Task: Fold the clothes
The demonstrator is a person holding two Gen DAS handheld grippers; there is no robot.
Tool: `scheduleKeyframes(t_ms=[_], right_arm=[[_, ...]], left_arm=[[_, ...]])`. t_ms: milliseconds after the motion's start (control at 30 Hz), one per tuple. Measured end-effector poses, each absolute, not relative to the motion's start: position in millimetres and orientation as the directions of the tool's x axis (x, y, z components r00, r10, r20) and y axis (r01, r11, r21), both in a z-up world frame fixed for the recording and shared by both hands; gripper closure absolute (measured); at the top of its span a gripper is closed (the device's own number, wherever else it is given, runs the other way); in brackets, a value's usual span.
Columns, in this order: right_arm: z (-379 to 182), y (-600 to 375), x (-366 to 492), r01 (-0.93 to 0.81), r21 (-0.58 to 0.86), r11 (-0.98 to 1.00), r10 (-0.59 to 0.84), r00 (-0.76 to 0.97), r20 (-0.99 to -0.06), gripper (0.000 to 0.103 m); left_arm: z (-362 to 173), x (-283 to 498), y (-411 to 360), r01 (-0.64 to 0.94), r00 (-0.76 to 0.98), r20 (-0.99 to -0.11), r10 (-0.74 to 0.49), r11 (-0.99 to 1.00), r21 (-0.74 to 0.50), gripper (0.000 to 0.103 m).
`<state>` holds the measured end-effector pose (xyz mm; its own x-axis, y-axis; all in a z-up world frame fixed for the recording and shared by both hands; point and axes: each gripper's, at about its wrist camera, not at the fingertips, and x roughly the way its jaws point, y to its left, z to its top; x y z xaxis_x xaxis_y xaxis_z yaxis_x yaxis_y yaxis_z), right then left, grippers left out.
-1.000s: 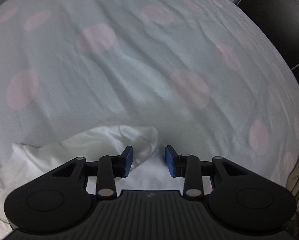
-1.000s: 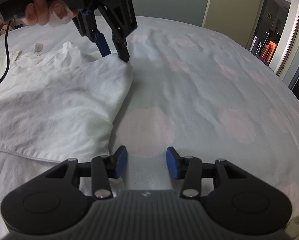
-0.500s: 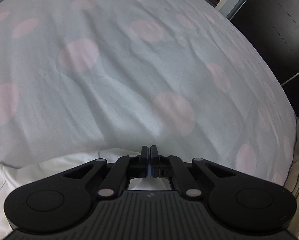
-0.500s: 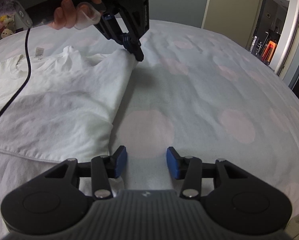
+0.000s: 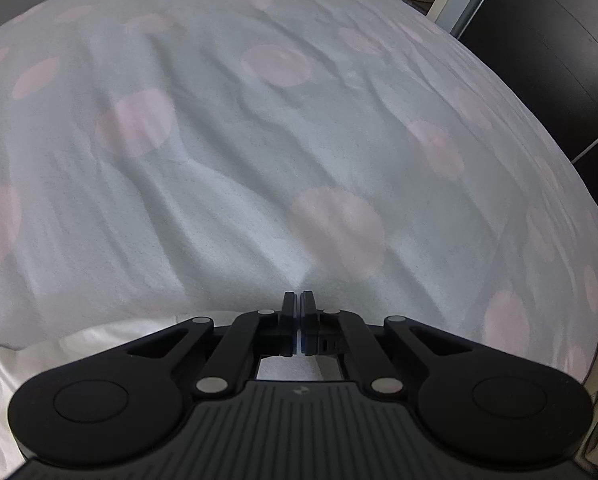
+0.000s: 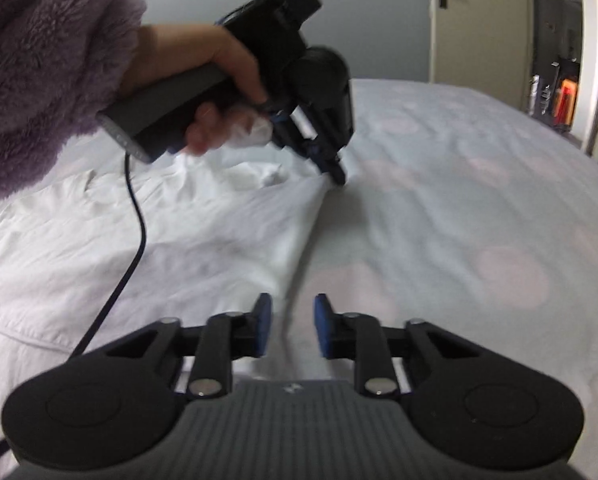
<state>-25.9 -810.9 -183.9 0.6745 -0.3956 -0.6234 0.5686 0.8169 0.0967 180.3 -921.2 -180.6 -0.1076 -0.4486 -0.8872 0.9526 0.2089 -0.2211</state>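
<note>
A white garment lies spread on the bed, on the left of the right wrist view. My left gripper is shut on the garment's far right edge, its tips down at the bed. In the left wrist view the left gripper has its jaws together, with white cloth showing under and behind it. My right gripper is open, low over the garment's near right edge, which runs between its fingers.
The bed has a pale blue sheet with pink dots. A black cable hangs from the left gripper across the garment. A door and doorway stand at the back right. Dark furniture stands beside the bed.
My left gripper closed on the garment's far edge and pulled it right and away. My right gripper moved left over the garment's near edge and narrowed slightly.
</note>
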Motion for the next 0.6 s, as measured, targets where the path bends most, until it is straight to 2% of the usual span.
scheduleKeyframes(t_ms=[33, 100, 233, 467, 500, 567, 600], right_arm=[[-185.2, -810.3, -24.1, 0.558, 0.108, 0.823, -0.379, 0.68, -0.627, 0.08], [-192.1, -813.1, -21.1, 0.554, 0.129, 0.823, -0.34, 0.66, -0.67, 0.098], [-194.0, -810.7, -21.9, 0.537, 0.105, 0.837, -0.322, 0.639, -0.698, 0.102], [-199.4, -813.5, -26.8, 0.553, 0.058, 0.831, -0.347, 0.597, -0.723, 0.102], [-199.8, -815.0, -28.8, 0.56, 0.059, 0.827, -0.351, 0.595, -0.723, 0.102], [-198.2, -816.7, -30.5, 0.568, 0.067, 0.82, -0.357, 0.601, -0.715, 0.099], [-197.3, -817.6, -31.4, 0.572, 0.072, 0.817, -0.36, 0.603, -0.711, 0.098]], left_arm=[[-180.7, 180.3, -921.4, 0.954, -0.098, -0.888, -0.45, 0.211, -0.212, 0.103], [-180.8, 178.1, -921.7, 0.959, -0.068, -0.888, -0.455, 0.217, -0.185, 0.103], [-182.1, 171.9, -921.0, 0.964, -0.044, -0.88, -0.474, 0.212, -0.163, 0.103], [-176.6, 180.4, -911.7, 0.952, 0.005, -0.868, -0.496, 0.269, -0.148, 0.102], [-173.1, 182.5, -908.0, 0.949, 0.029, -0.861, -0.507, 0.284, -0.136, 0.1], [-165.8, 187.6, -897.3, 0.94, 0.057, -0.848, -0.528, 0.313, -0.132, 0.077], [-162.0, 190.3, -890.6, 0.935, 0.064, -0.842, -0.536, 0.326, -0.137, 0.074]])
